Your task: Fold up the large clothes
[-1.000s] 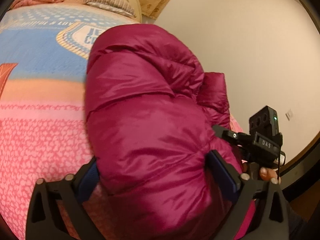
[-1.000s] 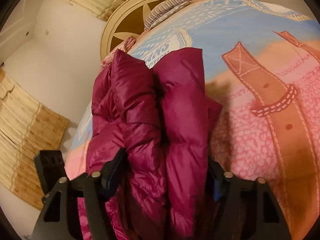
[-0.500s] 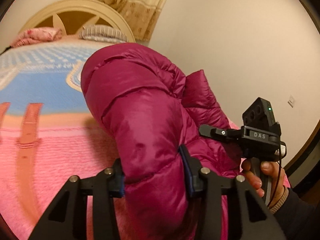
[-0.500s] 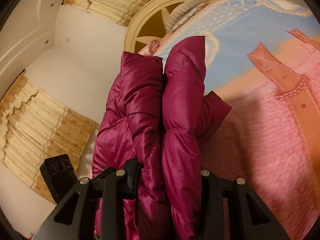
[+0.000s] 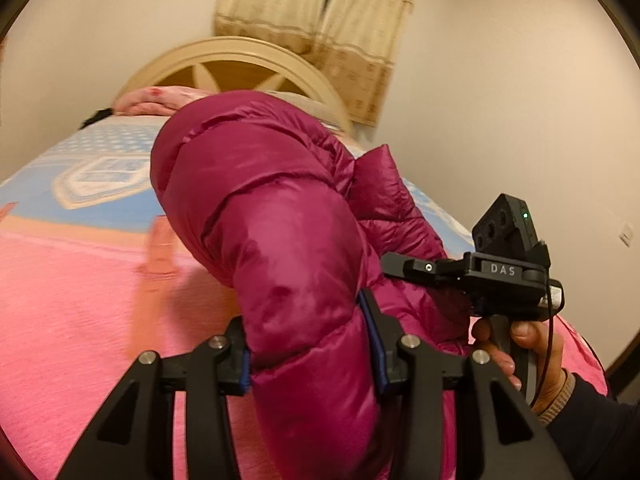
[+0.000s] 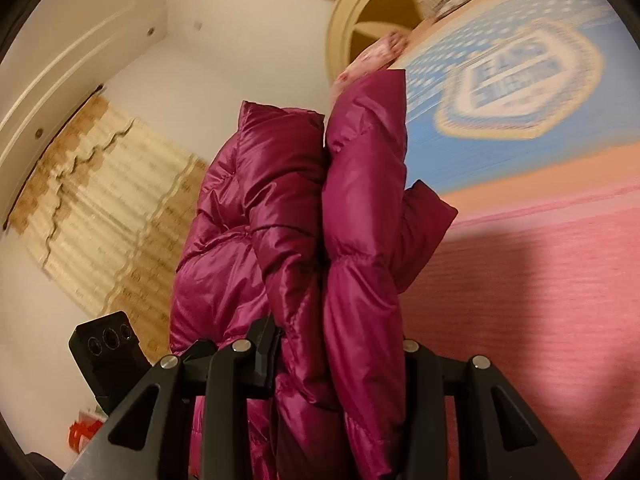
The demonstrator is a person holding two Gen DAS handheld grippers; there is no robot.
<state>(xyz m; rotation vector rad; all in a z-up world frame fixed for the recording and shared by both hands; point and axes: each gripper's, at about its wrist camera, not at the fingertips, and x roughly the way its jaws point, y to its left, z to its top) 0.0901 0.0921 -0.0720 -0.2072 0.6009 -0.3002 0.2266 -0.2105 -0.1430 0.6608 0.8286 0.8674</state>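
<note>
I count one jacket, magenta and puffy, bunched up and lifted above one bed with a pink and blue blanket. I count two grippers, and both are clamped on the jacket. My left gripper pinches a thick roll of it between its blue pads. My right gripper squeezes two folded layers side by side.

From the left wrist I see one hand in a dark sleeve, gripping the handle of the right gripper beside the jacket; the right wrist view shows no hand at all. The left wrist also shows one arched headboard and the curtains upright. The right wrist sees the room tipped sideways, with the blanket's badge print and a corner of my left gripper at lower left.
</note>
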